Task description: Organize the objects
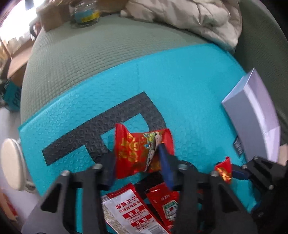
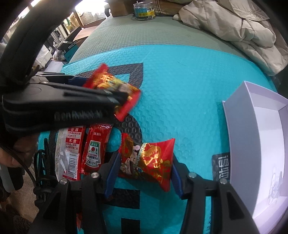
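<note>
My left gripper [image 1: 137, 163] is shut on a red and gold candy packet [image 1: 142, 152] and holds it above the teal bubble mailer [image 1: 180, 86]; it also shows in the right wrist view [image 2: 115, 93] at left. My right gripper [image 2: 144, 169] is shut on a second red candy packet [image 2: 147, 160], whose corner shows in the left wrist view [image 1: 224, 170]. An open white box [image 2: 261, 144] stands at the right, just right of my right gripper. A Heinz ketchup sachet [image 2: 93, 149] and a white and red snack sachet [image 2: 69, 151] lie on the mailer below my left gripper.
A grey-green mat [image 1: 81, 54] covers the table under the mailer. A beige jacket [image 2: 243, 28] lies at the back right. A clear jar [image 2: 143, 9] and a cardboard box [image 1: 52, 18] stand at the far edge. A round white object [image 1: 11, 163] sits at left.
</note>
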Available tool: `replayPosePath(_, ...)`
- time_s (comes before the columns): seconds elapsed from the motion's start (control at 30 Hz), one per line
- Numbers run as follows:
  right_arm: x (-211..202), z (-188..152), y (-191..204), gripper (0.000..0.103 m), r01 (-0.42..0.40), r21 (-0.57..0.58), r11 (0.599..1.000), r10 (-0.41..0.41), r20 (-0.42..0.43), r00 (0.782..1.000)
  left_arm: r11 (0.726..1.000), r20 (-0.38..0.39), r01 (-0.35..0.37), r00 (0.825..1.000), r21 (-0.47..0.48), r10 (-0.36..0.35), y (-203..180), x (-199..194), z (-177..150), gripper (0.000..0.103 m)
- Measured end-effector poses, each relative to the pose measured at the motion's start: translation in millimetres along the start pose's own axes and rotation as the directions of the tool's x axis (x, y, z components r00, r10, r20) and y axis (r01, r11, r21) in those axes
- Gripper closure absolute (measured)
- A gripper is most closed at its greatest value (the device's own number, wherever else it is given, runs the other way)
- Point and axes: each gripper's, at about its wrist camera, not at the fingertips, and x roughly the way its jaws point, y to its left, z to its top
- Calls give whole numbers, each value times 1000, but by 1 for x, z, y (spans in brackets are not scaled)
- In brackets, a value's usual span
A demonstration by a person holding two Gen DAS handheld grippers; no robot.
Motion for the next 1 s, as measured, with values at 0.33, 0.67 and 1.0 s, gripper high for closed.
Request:
replayPosePath(0.33,-9,-1,-10,71,-49,42,998,48,18,999,996,-5,88,996,-28,-89,-4,-8,-9,83)
replayPosePath(0.67,-26,-14,-6,75,-40,39,998,39,22,999,987,25,108,994,-121,-105,12,-42,-36,83)
replayPosePath(1.0,-54,-32,9,76,-60,17,998,59,53,997,977,48,120,992,-176,-113,12,-71,-65,83)
